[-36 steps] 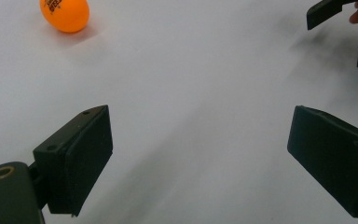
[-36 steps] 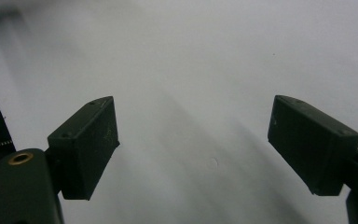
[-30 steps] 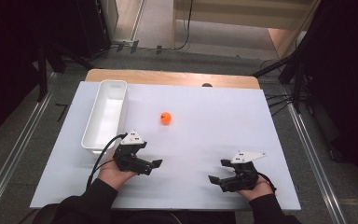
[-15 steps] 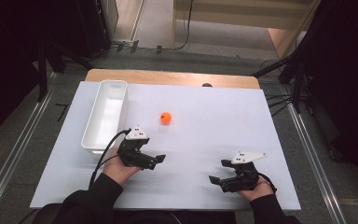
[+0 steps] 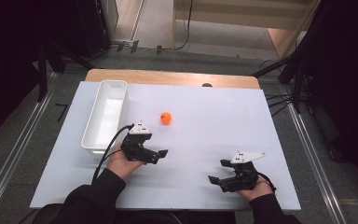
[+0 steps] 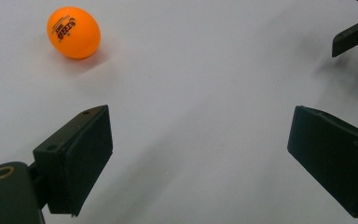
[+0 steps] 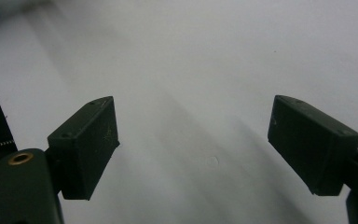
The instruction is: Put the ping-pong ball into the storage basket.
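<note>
Ball [image 5: 166,118], orange, is seen on the table [image 5: 214,121] just beside the tray [image 5: 105,116]; judged light, smooth, rolling easily, it should be pinched across its middle. Left gripper [image 5: 161,155] and right gripper [image 5: 216,171] are spread, empty.

Your table [image 5: 270,140]: white top, bare wooden strip along far edge | white tray [image 5: 106,116]: long, open, at your far left, lengthwise away from you | dark round mark [image 5: 207,85]: on the wooden strip | floor: grey, metal rails each side
</note>
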Demonstrator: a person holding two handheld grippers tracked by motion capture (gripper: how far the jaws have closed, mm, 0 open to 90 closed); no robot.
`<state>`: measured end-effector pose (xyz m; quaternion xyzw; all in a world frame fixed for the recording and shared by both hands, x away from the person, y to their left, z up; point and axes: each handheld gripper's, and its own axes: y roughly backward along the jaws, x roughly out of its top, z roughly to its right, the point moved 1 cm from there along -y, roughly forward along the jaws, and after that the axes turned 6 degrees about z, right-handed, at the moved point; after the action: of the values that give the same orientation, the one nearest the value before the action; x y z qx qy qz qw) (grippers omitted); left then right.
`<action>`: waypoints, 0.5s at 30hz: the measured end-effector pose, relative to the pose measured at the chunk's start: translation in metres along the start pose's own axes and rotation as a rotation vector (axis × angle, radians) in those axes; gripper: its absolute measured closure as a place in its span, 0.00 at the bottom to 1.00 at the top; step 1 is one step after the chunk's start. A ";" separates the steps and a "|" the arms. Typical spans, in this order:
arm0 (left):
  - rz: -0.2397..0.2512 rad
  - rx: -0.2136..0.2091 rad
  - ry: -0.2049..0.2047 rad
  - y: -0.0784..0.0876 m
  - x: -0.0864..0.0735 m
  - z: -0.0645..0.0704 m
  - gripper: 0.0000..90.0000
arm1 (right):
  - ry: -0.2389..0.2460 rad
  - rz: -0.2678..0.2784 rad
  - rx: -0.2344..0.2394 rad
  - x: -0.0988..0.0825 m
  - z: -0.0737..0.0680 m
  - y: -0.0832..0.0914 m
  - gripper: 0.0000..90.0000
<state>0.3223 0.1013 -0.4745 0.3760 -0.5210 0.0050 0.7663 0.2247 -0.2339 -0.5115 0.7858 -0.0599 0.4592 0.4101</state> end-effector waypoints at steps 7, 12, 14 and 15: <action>-0.006 0.009 -0.007 -0.006 0.004 -0.002 0.08 | 0.000 0.000 0.002 0.000 0.000 -0.001 0.16; -0.012 0.004 -0.014 -0.010 0.008 -0.004 0.08 | -0.001 -0.002 0.003 0.000 0.000 0.000 0.16; -0.006 0.006 -0.013 -0.012 0.010 -0.004 0.08 | -0.001 -0.002 0.004 0.000 0.000 0.000 0.16; -0.004 0.006 -0.015 -0.013 0.011 -0.005 0.08 | -0.002 -0.002 0.005 0.000 0.000 0.000 0.16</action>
<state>0.3363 0.0905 -0.4740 0.3793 -0.5260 0.0025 0.7612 0.2253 -0.2338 -0.5114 0.7871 -0.0585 0.4583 0.4086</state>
